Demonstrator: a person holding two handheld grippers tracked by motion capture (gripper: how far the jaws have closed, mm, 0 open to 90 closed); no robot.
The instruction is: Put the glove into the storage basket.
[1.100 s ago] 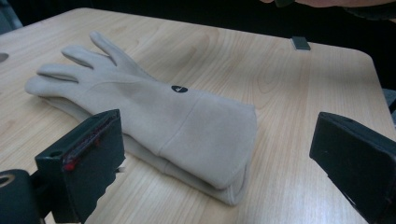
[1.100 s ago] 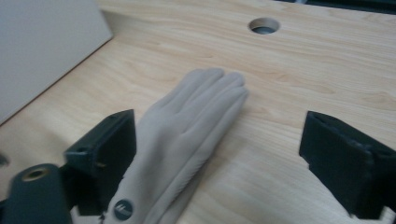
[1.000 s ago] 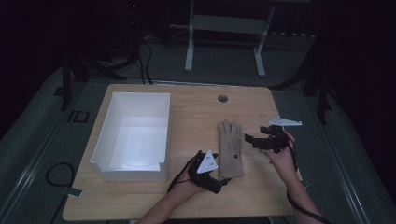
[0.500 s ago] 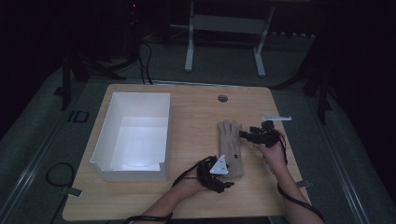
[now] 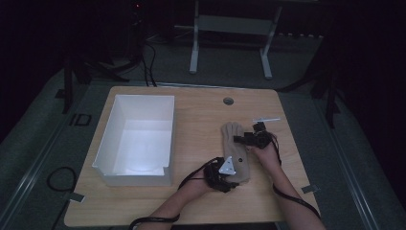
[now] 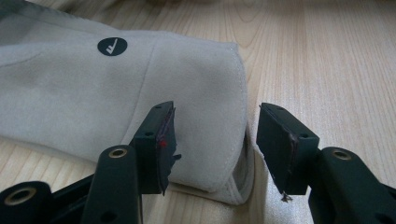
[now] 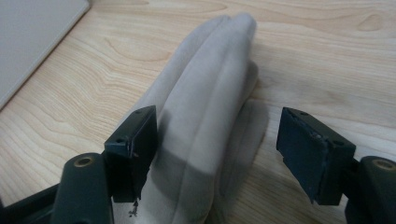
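A beige glove (image 5: 233,146) lies flat on the wooden table (image 5: 191,120), fingers pointing away from me. My left gripper (image 5: 235,179) is at its cuff. In the left gripper view the cuff corner (image 6: 219,116) sits between the jaws of this gripper (image 6: 212,140); they have just been closing, and a gap remains at the right pad (image 6: 275,140). My right gripper (image 5: 238,139) reaches in from the right over the glove's fingers (image 7: 210,84). Its jaws (image 7: 217,140) have narrowed around them, with the right pad (image 7: 303,149) clear of the cloth.
A white open box (image 5: 134,178) stands on the left half of the table; its corner (image 7: 32,28) appears in the right gripper view. A round cable hole (image 5: 228,101) lies at the back. Bare wood surrounds the glove.
My right gripper came down and leftward from beside the glove onto its fingers. My left gripper edged in at the cuff. Both pairs of jaws narrowed.
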